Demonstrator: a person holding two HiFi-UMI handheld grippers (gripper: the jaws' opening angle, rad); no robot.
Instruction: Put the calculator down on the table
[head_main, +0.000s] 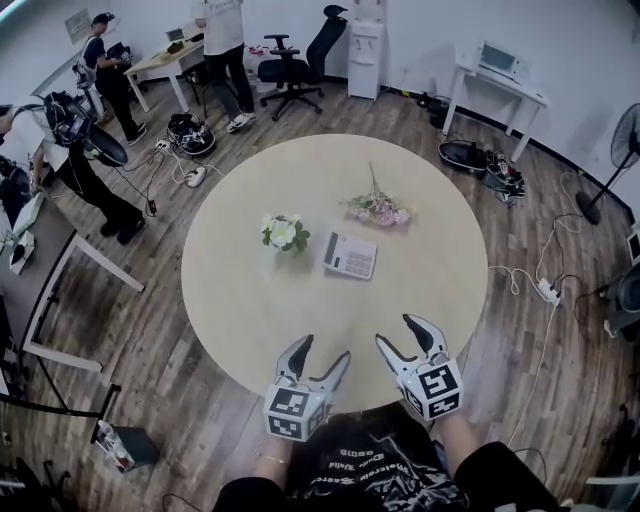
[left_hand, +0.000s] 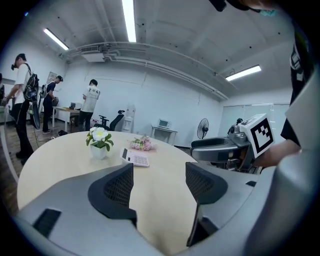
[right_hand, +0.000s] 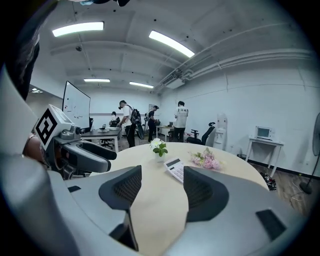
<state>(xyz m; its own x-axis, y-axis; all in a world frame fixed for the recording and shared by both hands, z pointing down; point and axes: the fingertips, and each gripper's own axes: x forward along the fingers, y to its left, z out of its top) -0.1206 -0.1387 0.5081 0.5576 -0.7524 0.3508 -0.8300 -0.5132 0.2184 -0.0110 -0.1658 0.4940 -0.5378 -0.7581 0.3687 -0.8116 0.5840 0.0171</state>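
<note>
Two handheld grippers, one per hand, level over the near edge of the round surface (head_main: 300, 310): left gripper (head_main: 325, 350) and right gripper (head_main: 397, 332), side by side, apart, both aimed at the centre. Left fingers (left_hand: 117, 187): released, spread, bare tabletop between them. Right fingers (right_hand: 200, 192): likewise spread and empty. One calculator (head_main: 350, 255), flat near the surface's centre, well apart from both grippers. One pot of white flowers (head_main: 285, 234), just left of it. One pink bouquet (head_main: 378, 208), lying beyond it. Room: wood-plank floor (head_main: 150, 330), white desks (head_main: 500, 85), two office chairs (head_main: 290, 70), one standing fan (head_main: 622, 135), several people (head_main: 225, 50) at the far left.
</note>
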